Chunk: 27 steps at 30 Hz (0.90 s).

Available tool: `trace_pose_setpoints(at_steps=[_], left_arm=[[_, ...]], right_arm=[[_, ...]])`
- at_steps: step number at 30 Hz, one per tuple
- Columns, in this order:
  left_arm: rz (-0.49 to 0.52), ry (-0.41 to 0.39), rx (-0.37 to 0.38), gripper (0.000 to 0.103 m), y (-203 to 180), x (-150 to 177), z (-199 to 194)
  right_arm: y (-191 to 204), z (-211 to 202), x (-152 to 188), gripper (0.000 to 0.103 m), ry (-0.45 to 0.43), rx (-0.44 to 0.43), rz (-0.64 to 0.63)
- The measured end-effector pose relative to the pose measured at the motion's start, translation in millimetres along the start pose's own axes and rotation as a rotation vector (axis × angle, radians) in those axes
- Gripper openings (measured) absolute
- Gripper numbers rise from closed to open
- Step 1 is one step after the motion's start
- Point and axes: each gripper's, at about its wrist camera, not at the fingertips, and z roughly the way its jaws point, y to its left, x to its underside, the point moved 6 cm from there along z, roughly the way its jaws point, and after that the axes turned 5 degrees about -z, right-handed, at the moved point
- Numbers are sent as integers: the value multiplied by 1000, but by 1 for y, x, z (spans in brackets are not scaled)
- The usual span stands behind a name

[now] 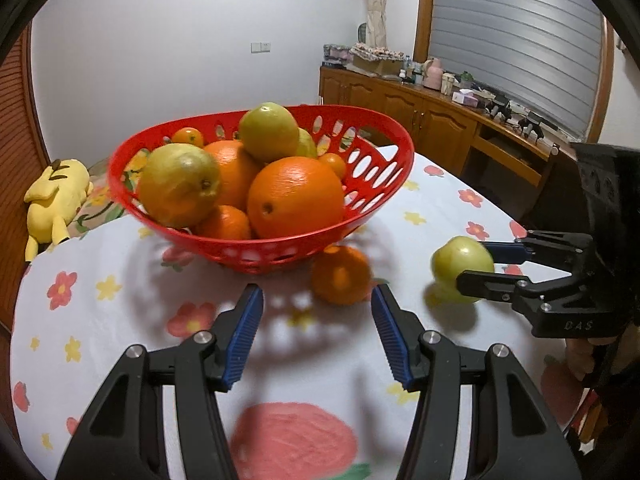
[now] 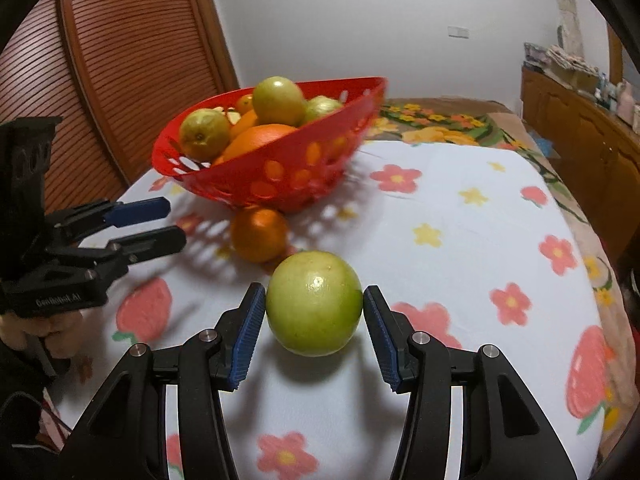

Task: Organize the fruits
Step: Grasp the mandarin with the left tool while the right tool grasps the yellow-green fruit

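A red slotted basket holds several oranges and green fruits. A loose orange lies on the cloth just in front of it. My left gripper is open and empty, a little short of that orange. My right gripper is shut on a green fruit, both pads touching its sides, just above the cloth.
The table has a white cloth with flower and strawberry prints. A yellow plush toy lies beyond its left edge. A wooden sideboard with clutter stands at the back right. A louvred wooden door is behind the basket.
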Motion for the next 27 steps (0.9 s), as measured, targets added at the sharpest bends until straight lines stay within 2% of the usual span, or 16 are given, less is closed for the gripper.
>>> trace_pose_setpoints(at_steps=[3, 13, 23, 25, 27], left_arm=[[-11, 22, -7, 57, -6, -3, 9], [-112, 118, 11, 57, -5, -7, 44], [-138, 152, 8, 56, -11, -5, 64], [-132, 139, 9, 44, -9, -5, 63], [-128, 133, 8, 43, -10, -3, 60]], right_arm=[[-11, -10, 3, 51, -11, 21, 6], [-30, -30, 9, 51, -39, 12, 31], [-28, -31, 12, 52, -35, -5, 23], [-28, -30, 13, 52, -35, -8, 23], [-28, -30, 13, 52, -34, -9, 25]])
